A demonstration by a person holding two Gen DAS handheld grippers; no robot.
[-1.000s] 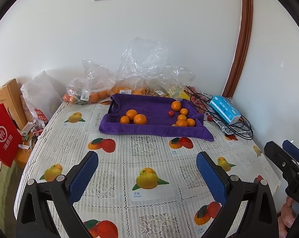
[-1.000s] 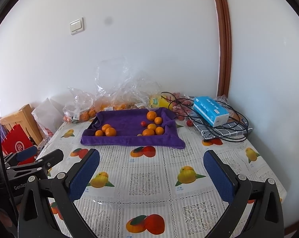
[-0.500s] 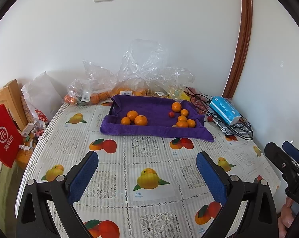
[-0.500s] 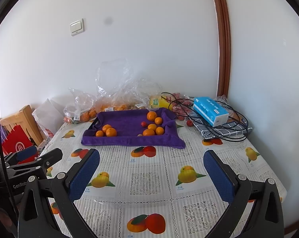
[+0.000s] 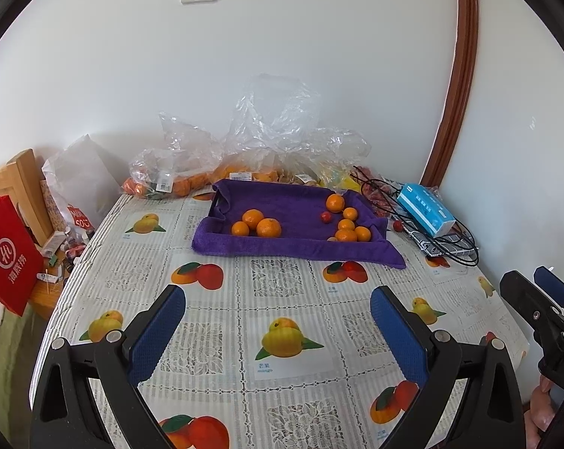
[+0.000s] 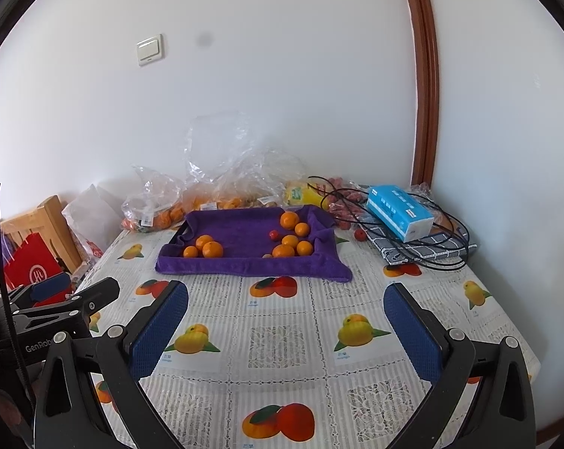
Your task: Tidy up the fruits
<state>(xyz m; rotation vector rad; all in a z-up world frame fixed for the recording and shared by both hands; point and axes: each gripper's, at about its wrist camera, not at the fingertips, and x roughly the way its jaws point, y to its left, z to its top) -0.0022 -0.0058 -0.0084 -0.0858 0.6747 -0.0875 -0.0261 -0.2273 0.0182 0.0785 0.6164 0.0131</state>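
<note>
Eight oranges (image 5: 268, 227) plus one tiny red fruit (image 5: 326, 217) sit on the purple towel-lined tray (image 5: 296, 250), mid-frame; three oranges bunched left, five right, all round and glossy. Both the left gripper (image 5: 278, 331) and right gripper (image 6: 286, 331) hang spread wide with nothing between them, low in frame, well short of the tray.

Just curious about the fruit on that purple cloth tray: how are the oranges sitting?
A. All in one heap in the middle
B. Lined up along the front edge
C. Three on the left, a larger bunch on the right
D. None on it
C: the purple cloth tray holds three oranges at left and a larger cluster at right.
</note>
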